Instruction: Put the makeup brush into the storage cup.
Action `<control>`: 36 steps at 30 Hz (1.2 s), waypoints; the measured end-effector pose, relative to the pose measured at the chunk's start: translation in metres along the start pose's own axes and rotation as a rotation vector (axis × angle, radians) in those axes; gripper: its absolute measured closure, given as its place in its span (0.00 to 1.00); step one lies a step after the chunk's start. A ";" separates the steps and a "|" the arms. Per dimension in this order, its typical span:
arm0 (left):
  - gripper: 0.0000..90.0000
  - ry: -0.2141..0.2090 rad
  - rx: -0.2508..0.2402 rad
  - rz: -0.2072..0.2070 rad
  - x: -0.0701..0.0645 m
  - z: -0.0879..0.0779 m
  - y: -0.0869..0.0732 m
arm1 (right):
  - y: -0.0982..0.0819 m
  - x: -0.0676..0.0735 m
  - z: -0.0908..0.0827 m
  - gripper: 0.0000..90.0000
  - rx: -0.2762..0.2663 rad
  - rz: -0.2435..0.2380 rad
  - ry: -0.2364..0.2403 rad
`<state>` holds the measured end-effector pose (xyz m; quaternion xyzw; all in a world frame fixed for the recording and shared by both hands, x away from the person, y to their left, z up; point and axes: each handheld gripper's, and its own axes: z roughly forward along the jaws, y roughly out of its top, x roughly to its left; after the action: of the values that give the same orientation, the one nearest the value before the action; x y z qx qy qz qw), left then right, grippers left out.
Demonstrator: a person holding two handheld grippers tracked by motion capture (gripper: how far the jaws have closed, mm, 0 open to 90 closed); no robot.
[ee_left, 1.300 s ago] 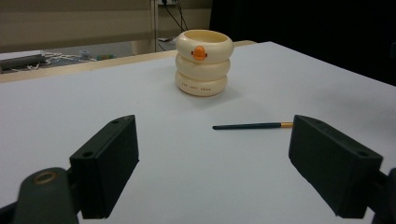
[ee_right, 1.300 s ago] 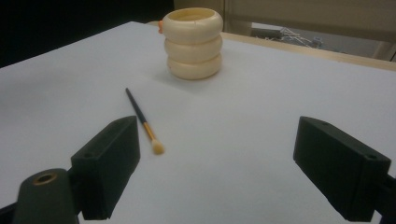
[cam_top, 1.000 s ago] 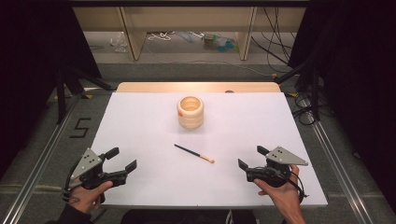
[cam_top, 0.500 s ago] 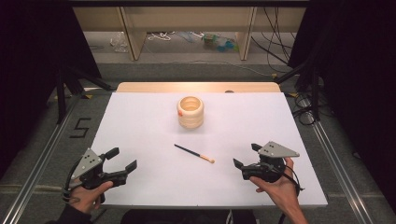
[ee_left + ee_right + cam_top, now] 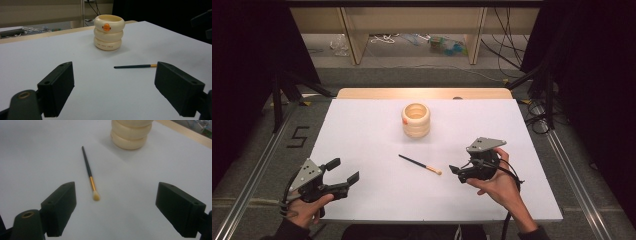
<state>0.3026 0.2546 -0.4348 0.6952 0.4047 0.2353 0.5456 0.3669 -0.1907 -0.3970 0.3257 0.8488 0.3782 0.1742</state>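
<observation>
Here the white table (image 5: 377,200) carries two things: a cream ringed cup (image 5: 415,120) standing upright toward the middle of the far edge, and a thin dark-handled paintbrush (image 5: 420,164) lying flat near the table's centre, its pale bristle tip pointing toward the right near corner.

The right tool (image 5: 455,171) has moved in from the right near corner over the last second and now sits just beside the brush's bristle end, aimed along the table toward it. In the right gripper view the paintbrush (image 5: 90,173) lies ahead between the two spread jaws, nothing held yet. This looks like the approach to a pick-up: the brush is in line, and I judge the next need is to lower and close on the handle or ferrule.

The left tool (image 5: 343,172) has kept its place near the left near corner, jaws wide apart and empty, facing the cup (image 5: 108,32) and the brush (image 5: 135,66) from well away.
</observation>
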 end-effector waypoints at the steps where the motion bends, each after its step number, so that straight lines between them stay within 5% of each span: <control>1: 0.18 0.000 0.000 -0.001 0.000 0.000 0.000 | 0.003 0.000 0.003 0.20 0.017 -0.008 0.003; 15: 0.18 -0.009 0.002 0.006 0.000 0.001 0.000 | 0.036 0.006 0.039 0.20 0.109 -0.078 0.017; 20: 0.18 -0.010 0.007 0.008 -0.001 0.002 0.000 | 0.048 0.009 0.054 0.22 0.181 -0.101 0.036; 36: 0.18 -0.012 0.009 0.004 0.000 0.002 0.000 | 0.060 0.014 0.090 0.24 0.312 -0.145 0.087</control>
<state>0.3044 0.2530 -0.4354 0.7000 0.4009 0.2302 0.5443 0.4305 -0.1032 -0.4110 0.2702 0.9252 0.2421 0.1114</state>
